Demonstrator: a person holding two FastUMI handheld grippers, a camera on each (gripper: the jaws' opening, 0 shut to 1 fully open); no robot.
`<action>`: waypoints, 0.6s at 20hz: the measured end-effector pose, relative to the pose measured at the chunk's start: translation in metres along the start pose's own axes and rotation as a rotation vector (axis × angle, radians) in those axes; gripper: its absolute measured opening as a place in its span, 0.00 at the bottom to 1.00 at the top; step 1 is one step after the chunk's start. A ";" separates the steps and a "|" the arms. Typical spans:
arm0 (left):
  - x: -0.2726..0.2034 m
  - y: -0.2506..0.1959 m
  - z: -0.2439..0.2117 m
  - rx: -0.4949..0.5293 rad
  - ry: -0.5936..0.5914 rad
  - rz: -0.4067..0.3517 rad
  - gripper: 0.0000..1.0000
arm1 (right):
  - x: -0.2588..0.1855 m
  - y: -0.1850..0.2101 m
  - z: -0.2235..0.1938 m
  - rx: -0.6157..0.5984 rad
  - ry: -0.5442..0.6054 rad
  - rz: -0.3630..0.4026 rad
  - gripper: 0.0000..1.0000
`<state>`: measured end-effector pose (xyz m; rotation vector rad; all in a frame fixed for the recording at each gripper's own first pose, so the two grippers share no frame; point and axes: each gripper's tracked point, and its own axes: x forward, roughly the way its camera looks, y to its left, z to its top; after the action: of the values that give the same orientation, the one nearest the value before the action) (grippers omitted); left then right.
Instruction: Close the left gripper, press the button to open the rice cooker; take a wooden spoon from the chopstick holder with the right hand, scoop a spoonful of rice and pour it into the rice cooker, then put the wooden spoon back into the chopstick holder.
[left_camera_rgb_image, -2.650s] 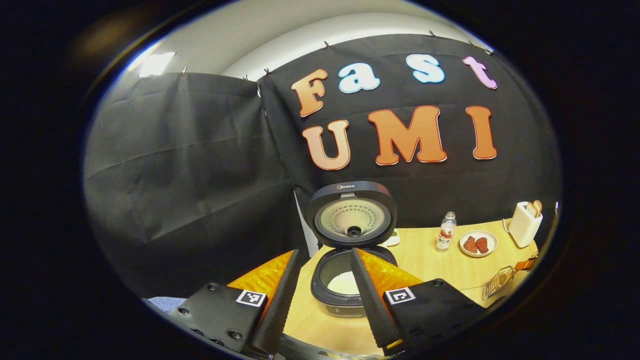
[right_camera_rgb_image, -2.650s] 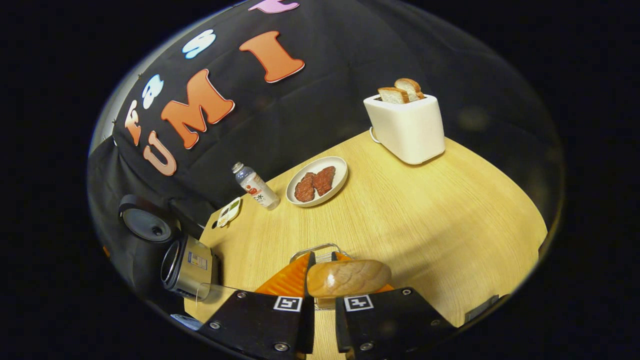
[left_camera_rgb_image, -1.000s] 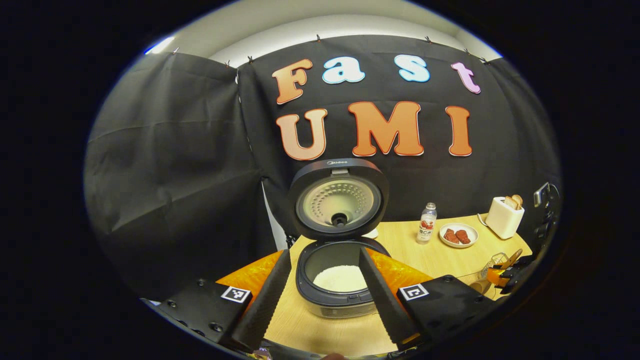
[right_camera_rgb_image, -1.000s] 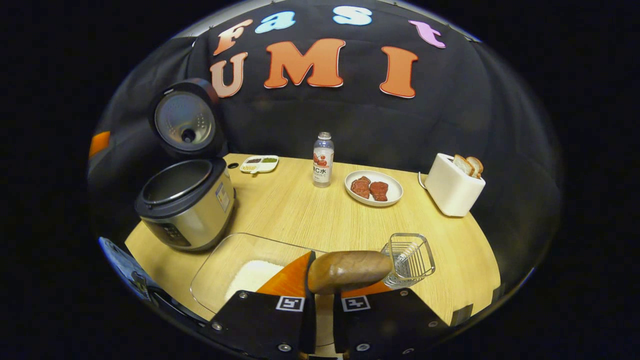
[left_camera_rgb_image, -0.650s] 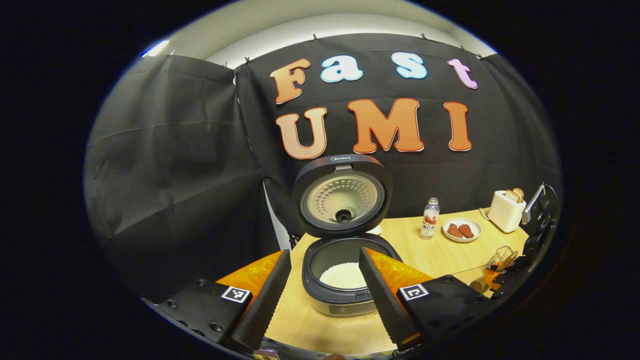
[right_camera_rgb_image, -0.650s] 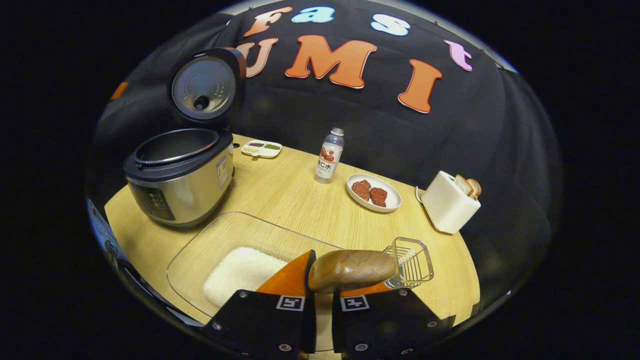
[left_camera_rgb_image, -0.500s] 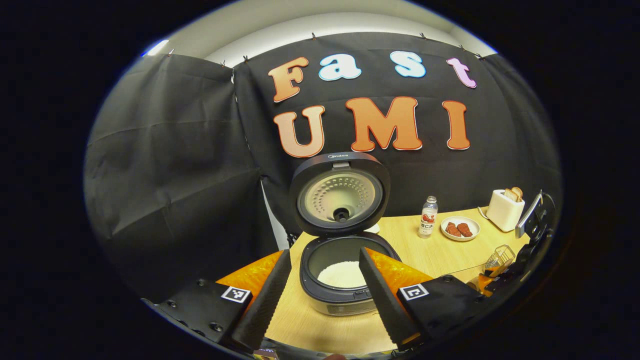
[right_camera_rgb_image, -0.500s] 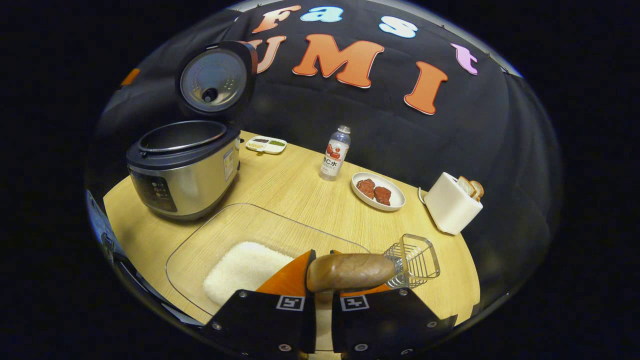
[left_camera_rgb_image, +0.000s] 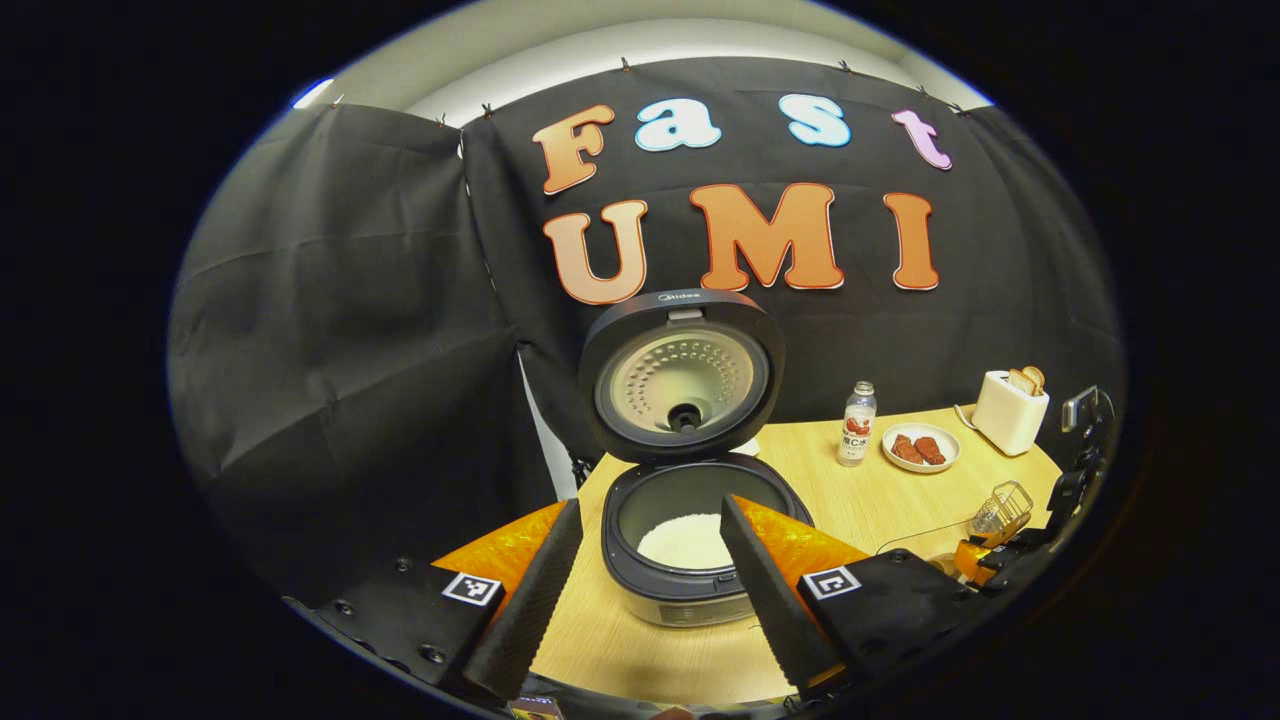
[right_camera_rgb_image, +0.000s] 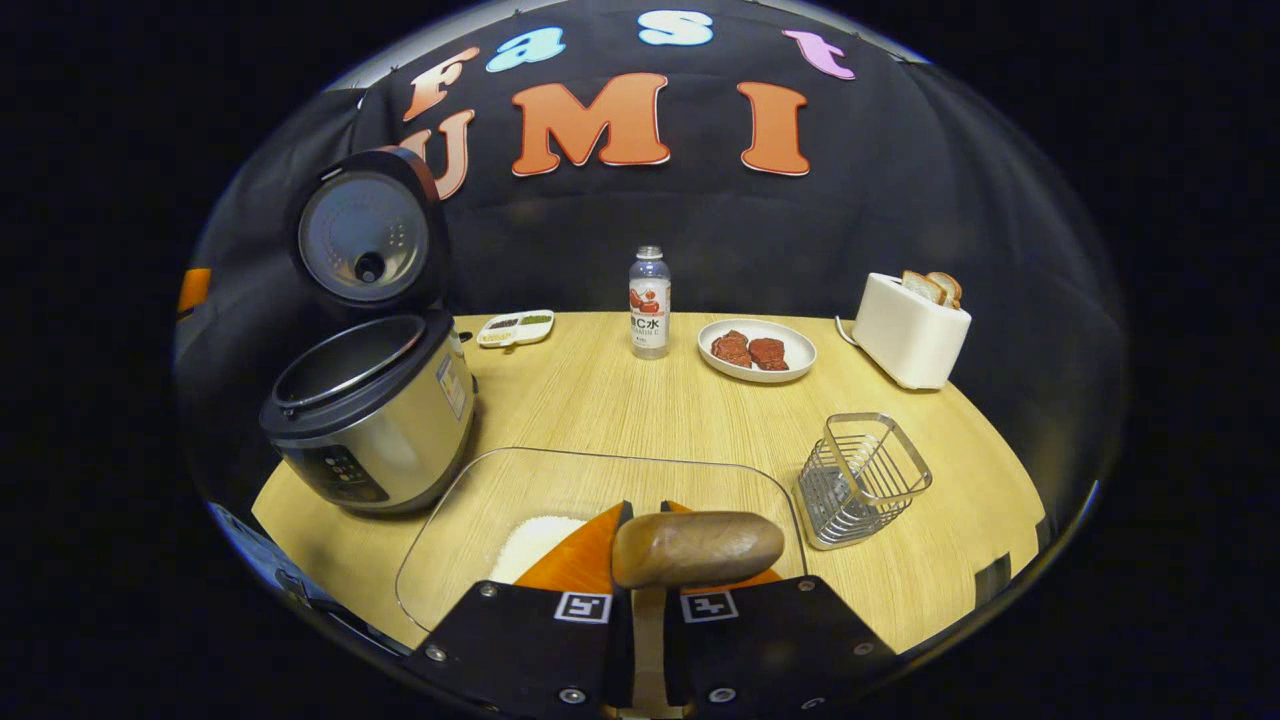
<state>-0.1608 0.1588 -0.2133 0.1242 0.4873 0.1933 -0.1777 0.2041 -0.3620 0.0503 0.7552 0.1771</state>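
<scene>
Above glass dish (right_camera_rgb_image: 470, 510), right hand-held gripper (right_camera_rgb_image: 648, 560) still clamps wooden spoon (right_camera_rgb_image: 697, 548), view levelled; left hand-held gripper (left_camera_rgb_image: 650, 590) stays spread.

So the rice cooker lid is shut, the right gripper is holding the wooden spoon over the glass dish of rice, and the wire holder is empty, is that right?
Not quite: the black-and-silver rice cooker has its lid standing open, as the right gripper view shows. The rest holds: the right gripper is shut on the brown wooden spoon over the clear glass dish, and the wire holder is empty.

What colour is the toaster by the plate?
White toaster, bread slices in its slots; clearest in the right gripper view.
</scene>
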 end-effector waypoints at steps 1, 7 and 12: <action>0.001 0.001 -0.001 0.001 0.000 -0.001 0.94 | -0.002 0.007 -0.003 -0.029 -0.005 0.003 0.11; 0.006 0.014 -0.007 0.011 0.014 0.009 0.94 | -0.001 0.045 -0.001 0.052 0.013 0.095 0.11; 0.010 0.032 -0.013 -0.002 0.027 0.033 0.94 | 0.006 0.045 0.003 0.220 0.048 0.100 0.11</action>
<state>-0.1629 0.1933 -0.2237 0.1279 0.5120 0.2284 -0.1780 0.2498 -0.3588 0.2936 0.8185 0.1903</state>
